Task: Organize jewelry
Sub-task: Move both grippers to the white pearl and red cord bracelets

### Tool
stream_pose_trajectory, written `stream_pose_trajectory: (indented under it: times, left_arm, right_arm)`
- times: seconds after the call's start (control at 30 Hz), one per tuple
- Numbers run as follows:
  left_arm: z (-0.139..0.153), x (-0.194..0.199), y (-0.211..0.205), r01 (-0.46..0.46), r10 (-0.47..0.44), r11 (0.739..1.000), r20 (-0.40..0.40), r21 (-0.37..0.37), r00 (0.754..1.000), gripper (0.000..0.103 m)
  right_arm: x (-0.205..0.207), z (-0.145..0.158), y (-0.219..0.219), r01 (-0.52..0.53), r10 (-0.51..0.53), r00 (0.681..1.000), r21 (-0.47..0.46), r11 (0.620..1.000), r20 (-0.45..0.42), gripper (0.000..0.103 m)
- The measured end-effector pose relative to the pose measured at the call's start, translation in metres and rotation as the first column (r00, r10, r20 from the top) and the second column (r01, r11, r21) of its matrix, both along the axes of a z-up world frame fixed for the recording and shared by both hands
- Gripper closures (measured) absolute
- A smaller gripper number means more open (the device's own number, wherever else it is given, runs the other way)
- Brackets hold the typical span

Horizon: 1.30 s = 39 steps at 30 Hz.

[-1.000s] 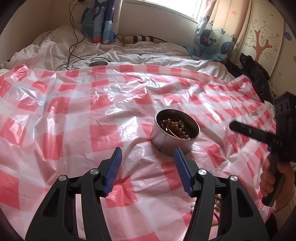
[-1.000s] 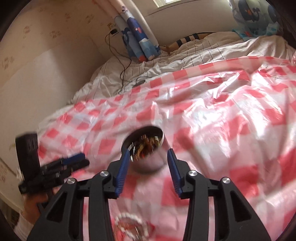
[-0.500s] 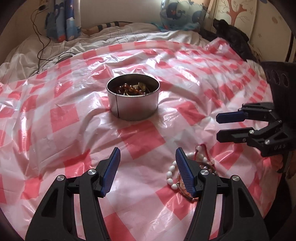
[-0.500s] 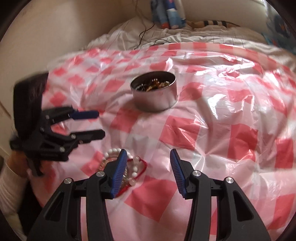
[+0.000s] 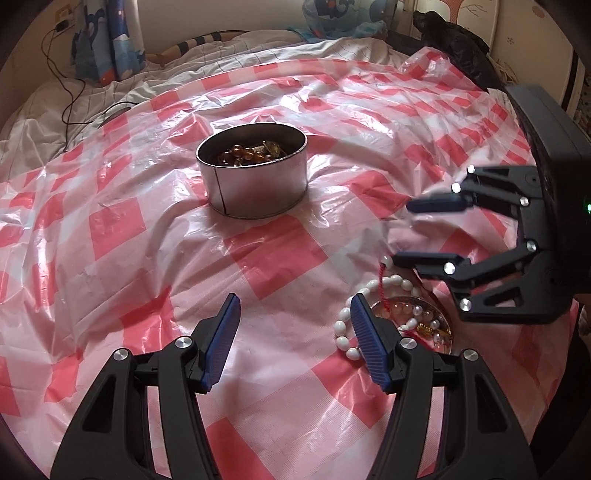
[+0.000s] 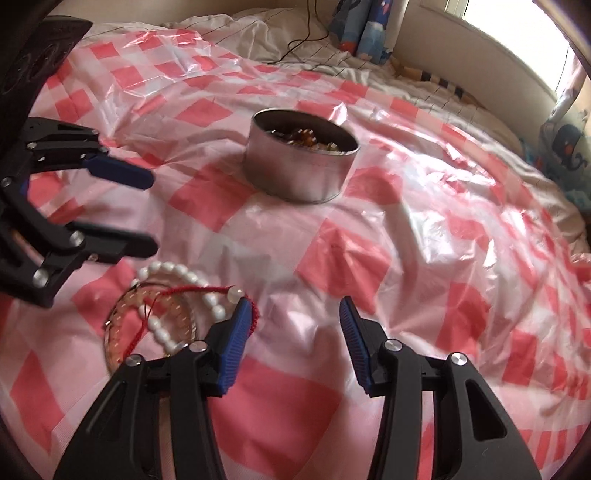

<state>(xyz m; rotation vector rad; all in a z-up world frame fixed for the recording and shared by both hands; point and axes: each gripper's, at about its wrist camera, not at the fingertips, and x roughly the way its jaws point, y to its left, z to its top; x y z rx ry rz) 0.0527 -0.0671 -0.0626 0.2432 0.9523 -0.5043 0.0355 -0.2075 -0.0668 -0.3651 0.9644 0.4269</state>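
A round metal tin (image 5: 253, 170) holding amber beads stands on the red-checked plastic sheet; it also shows in the right wrist view (image 6: 301, 158). A white bead bracelet (image 5: 341, 326) with a red cord lies over a small glass dish (image 5: 428, 321) of beads; bracelet (image 6: 184, 273) and dish (image 6: 147, 325) lie left of my right gripper. My left gripper (image 5: 293, 338) is open and empty, just left of the bracelet. My right gripper (image 6: 291, 338) is open and empty; it hovers above the dish in the left wrist view (image 5: 424, 230).
The checked sheet (image 5: 122, 229) covers a bed with white bedding (image 5: 258, 48) behind. A black cable (image 5: 70, 96) runs at the far left. Dark clothing (image 5: 454, 48) lies at the far right. Curtains (image 6: 369, 29) hang by the window.
Both grippers pulled back and tilted down from the tin toward the bracelet and dish, which came into view. The right gripper moved closer over the dish. Both stayed open.
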Motion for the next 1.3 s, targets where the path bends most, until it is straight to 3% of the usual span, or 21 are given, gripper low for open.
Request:
stream_pose_trajectory:
  times: [0.1, 0.2, 0.3, 0.53, 0.67, 0.9, 0.97, 1.03, 1.13, 1.23, 1.3]
  left_arm:
    - [-0.001, -0.002, -0.002, 0.011, -0.011, 1.000, 0.001, 0.010, 1.000, 0.044]
    - [-0.001, -0.003, -0.002, 0.020, -0.020, 1.000, -0.002, 0.014, 1.000, 0.044]
    - [-0.001, -0.002, -0.001, 0.026, -0.026, 1.000, -0.005, 0.017, 1.000, 0.044]
    - [-0.001, -0.002, 0.002, 0.025, -0.025, 0.999, -0.010, 0.027, 1.000, 0.044]
    - [-0.001, -0.005, 0.000, 0.071, -0.071, 0.997, -0.034, 0.007, 0.997, 0.044]
    - [0.002, -0.033, -0.008, 0.264, -0.278, 0.955, -0.095, -0.133, 0.956, 0.044]
    - [0.000, -0.034, -0.006, 0.252, -0.273, 0.953, -0.116, -0.170, 0.955, 0.045]
    - [-0.001, -0.034, -0.004, 0.240, -0.267, 0.951, -0.126, -0.193, 0.956, 0.055]
    - [-0.003, -0.033, -0.004, 0.222, -0.250, 0.956, -0.135, -0.194, 0.959, 0.063]
    - [-0.011, -0.030, -0.004, 0.195, -0.220, 0.968, -0.168, -0.157, 0.961, 0.064]
    - [-0.014, -0.029, -0.001, 0.183, -0.215, 0.968, -0.191, -0.171, 0.958, 0.064]
  right_arm:
    - [0.010, 0.008, -0.019, 0.116, -0.115, 0.992, -0.005, 0.993, 0.054, 0.054]
    - [0.014, 0.020, -0.038, 0.125, -0.125, 0.992, 0.162, 0.979, -0.011, 0.053]
    - [0.018, 0.022, -0.042, 0.110, -0.088, 0.992, 0.269, 0.957, -0.091, 0.052]
    - [0.014, 0.010, -0.022, 0.066, -0.039, 0.991, 0.214, 0.975, -0.129, 0.052]
    - [0.012, -0.002, -0.019, 0.083, -0.076, 0.993, 0.074, 0.994, -0.093, 0.052]
    - [0.019, 0.007, -0.037, 0.133, -0.109, 0.986, 0.199, 0.971, -0.128, 0.052]
    - [0.018, 0.007, -0.033, 0.121, -0.091, 0.986, 0.222, 0.968, -0.142, 0.052]
    - [0.017, 0.006, -0.029, 0.113, -0.082, 0.986, 0.218, 0.969, -0.148, 0.052]
    - [0.016, 0.004, -0.027, 0.114, -0.083, 0.985, 0.208, 0.972, -0.151, 0.052]
    - [0.018, 0.003, -0.028, 0.119, -0.088, 0.985, 0.208, 0.971, -0.152, 0.052]
    - [0.018, 0.003, -0.028, 0.122, -0.091, 0.984, 0.207, 0.971, -0.154, 0.052]
